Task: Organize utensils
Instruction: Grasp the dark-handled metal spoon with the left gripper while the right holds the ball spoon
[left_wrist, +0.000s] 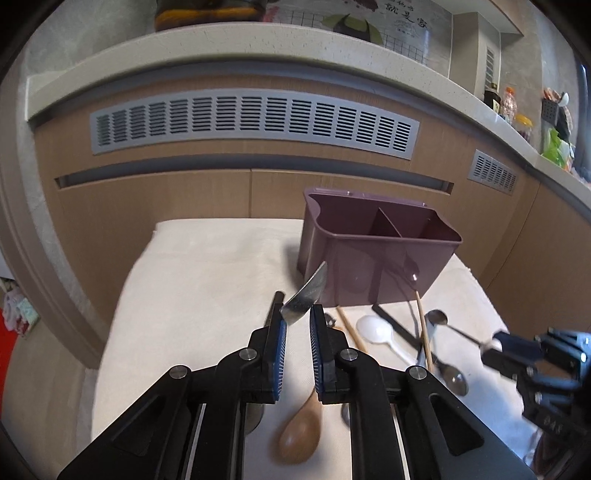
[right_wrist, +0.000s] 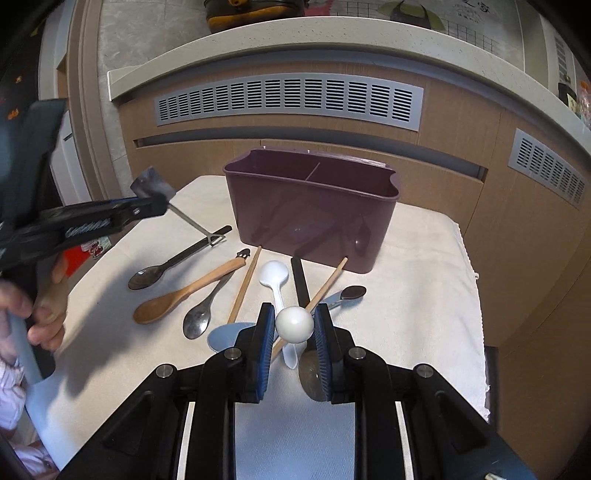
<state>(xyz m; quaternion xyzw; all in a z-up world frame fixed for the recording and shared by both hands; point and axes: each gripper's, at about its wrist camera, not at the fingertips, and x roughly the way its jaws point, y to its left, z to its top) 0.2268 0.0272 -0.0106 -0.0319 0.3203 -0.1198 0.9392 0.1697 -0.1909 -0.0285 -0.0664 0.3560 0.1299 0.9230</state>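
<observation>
A purple divided utensil box (left_wrist: 373, 254) (right_wrist: 314, 210) stands at the back of a white cloth. My left gripper (left_wrist: 297, 321) is shut on a small metal spatula (left_wrist: 306, 291), held above the cloth; the right wrist view shows its blade (right_wrist: 151, 186) above the gripper and its thin handle (right_wrist: 195, 223) slanting down. My right gripper (right_wrist: 294, 325) is shut on a white ball-ended utensil (right_wrist: 294, 324); the left wrist view shows this gripper (left_wrist: 517, 349) holding a thin dark rod. A wooden spoon (right_wrist: 177, 295), metal spoons (right_wrist: 197, 321), a white spoon (right_wrist: 275, 280) and chopsticks (right_wrist: 243, 284) lie on the cloth.
The cloth-covered table (right_wrist: 417, 295) stands against a wooden cabinet front with grey vent grilles (right_wrist: 288, 99). A black flat stick (right_wrist: 300, 282) lies among the utensils. A hand (right_wrist: 40, 317) holds the left gripper. Bottles (left_wrist: 508, 103) stand on the counter at right.
</observation>
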